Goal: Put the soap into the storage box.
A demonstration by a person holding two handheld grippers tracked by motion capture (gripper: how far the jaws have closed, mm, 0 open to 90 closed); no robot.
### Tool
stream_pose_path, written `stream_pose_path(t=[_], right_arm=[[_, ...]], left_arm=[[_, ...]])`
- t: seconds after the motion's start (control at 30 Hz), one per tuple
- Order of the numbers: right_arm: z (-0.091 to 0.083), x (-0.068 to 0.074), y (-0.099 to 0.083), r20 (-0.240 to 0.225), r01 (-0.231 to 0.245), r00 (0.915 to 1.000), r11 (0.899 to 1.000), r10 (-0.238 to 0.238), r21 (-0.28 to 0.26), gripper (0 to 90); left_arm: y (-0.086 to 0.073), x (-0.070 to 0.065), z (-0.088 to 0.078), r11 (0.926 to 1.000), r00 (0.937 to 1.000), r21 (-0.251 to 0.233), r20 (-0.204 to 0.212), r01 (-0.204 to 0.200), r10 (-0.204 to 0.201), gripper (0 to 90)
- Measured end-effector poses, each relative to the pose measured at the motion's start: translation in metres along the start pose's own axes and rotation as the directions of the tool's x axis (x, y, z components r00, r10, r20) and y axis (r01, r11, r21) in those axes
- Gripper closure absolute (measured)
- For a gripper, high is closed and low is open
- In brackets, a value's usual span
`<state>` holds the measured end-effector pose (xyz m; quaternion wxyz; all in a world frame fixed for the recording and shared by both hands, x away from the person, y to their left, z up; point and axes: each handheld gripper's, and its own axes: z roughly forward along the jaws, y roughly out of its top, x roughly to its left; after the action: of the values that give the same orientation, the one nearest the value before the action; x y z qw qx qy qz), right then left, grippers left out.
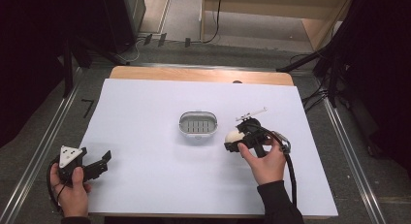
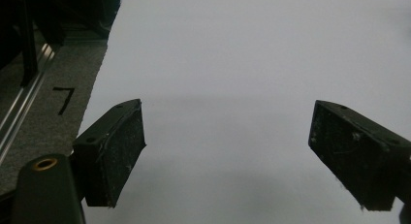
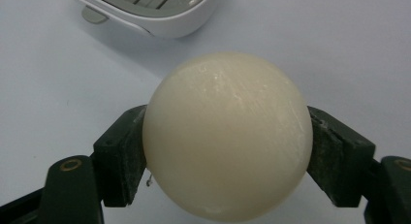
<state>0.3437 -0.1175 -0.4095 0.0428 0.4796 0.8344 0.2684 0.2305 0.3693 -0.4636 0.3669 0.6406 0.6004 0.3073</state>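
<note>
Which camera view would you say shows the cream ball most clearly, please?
The right gripper view: the cream ball sits large and close, clamped between the right gripper pads. The high view shows it small at the gripper's tip; the left gripper view faces bare white table.

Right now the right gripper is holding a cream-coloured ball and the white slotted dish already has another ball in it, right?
Not quite. The white slotted dish is empty, as the high view shows. The right gripper does hold the cream-coloured ball between its jaws.
</note>
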Motion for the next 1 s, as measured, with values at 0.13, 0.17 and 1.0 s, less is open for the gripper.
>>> stream_pose_path(t=[0.13,0.17,1.0], right_arm=[[0.0,0.004,0.007,-0.004,0.011,0.9999,1.0,-0.011,0.002,24.5],[0.0,0.006,0.01,-0.005,0.015,0.9999,1.0,-0.015,0.003,24.5],[0.012,0.025,0.049,-0.029,0.046,0.9986,0.999,-0.045,0.005,24.5]], left_arm=[[0.0,0.0,0.0,1.0,1.0,-0.001,0.0,0.0,0.0,13.9],[0.0,0.0,0.0,1.0,1.0,-0.001,0.0,0.001,-0.001,13.9],[0.0,0.0,0.0,1.0,1.0,0.002,0.001,0.002,-0.002,13.9]])
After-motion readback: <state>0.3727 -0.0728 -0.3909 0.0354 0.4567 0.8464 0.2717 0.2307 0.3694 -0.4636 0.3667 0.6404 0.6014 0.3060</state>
